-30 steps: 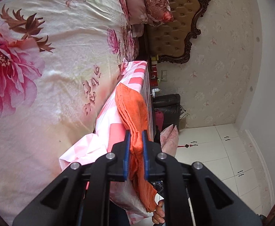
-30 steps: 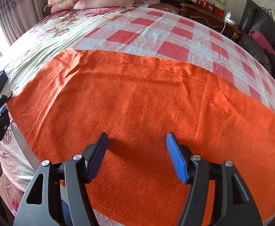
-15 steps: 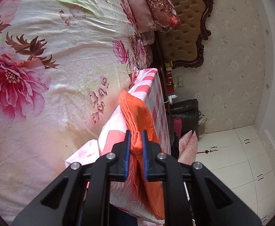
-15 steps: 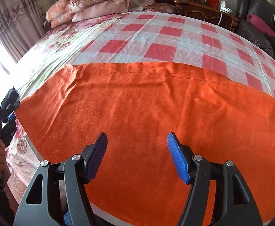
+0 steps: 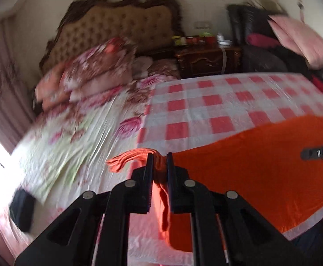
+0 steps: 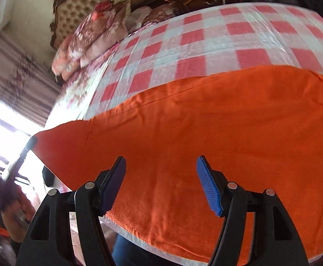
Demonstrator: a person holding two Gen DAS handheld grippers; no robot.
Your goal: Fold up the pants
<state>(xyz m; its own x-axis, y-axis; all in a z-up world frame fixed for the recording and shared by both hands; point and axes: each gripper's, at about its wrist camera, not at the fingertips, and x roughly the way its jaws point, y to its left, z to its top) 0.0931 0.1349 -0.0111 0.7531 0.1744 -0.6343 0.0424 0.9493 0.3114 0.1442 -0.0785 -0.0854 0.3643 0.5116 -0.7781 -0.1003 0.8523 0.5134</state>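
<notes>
Orange pants [image 6: 205, 122] lie spread across a red-and-white checked cloth [image 6: 205, 35] on the bed. My left gripper [image 5: 159, 164] is shut on the pants' left end, and the bunched fabric [image 5: 128, 159] sticks out beyond its pads and hangs below them. The rest of the pants [image 5: 261, 166] stretches away to the right in that blurred view. My right gripper [image 6: 161, 177] hovers open just above the middle of the pants, nothing between its blue pads [image 6: 208, 188]. From the right wrist view, the left gripper [image 6: 26, 148] shows dark at the pants' raised left corner.
Floral pillows [image 5: 90, 71] and a tufted headboard [image 5: 121, 26] stand at the bed's far end. A dark wooden nightstand [image 5: 208, 59] is beside them. A black object [image 5: 22, 208] lies on the floral sheet at left. A bright window [image 6: 4, 122] lies left.
My left gripper has rolled upright and swung up and across, lifting the pants' end with it. The right gripper has shifted over the pants and stayed open.
</notes>
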